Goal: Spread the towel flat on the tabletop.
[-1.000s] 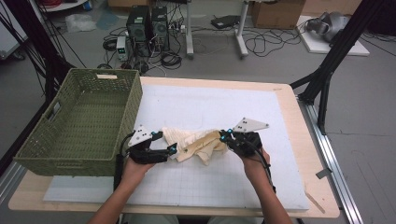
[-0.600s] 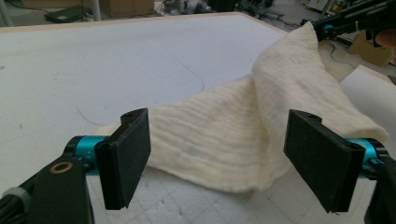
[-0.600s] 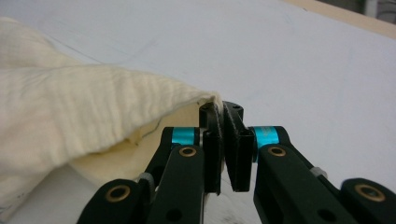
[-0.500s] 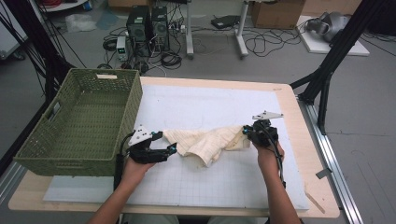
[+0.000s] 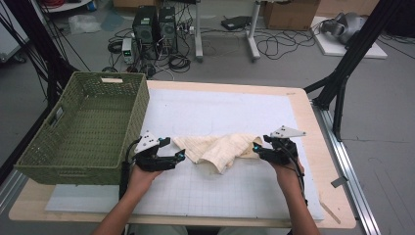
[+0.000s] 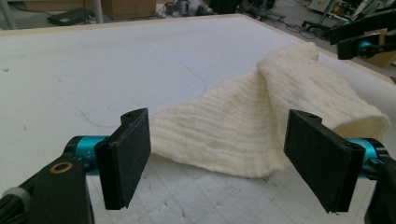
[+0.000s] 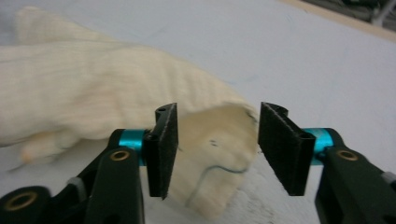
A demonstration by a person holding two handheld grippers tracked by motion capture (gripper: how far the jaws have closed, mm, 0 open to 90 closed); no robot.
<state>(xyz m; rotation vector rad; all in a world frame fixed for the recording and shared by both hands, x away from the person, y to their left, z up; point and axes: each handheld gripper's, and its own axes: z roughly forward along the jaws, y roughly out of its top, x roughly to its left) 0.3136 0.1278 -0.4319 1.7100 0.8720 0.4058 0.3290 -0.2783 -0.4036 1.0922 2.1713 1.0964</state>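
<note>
A cream cloth [image 5: 218,149] lies rumpled and partly folded on the white mat, stretched left to right between both grippers. My left gripper [image 5: 178,156] sits at the cloth's left end. In the left gripper view its jaws [image 6: 219,158] stand wide open, and the cloth [image 6: 233,126] has its edge lying between and just beyond them. My right gripper [image 5: 255,148] is at the cloth's right end. It is open [image 7: 215,144], and a loose corner of the cloth [image 7: 93,88] lies in the gap without being pinched.
A green woven basket [image 5: 83,127] stands empty at the left edge of the table, close to my left hand. The white gridded mat [image 5: 220,110] covers most of the wooden table [image 5: 313,147]. Cables and computer cases lie on the floor beyond.
The right gripper moved to the right, drawing the bunched cloth out longer. The left gripper stayed in place.
</note>
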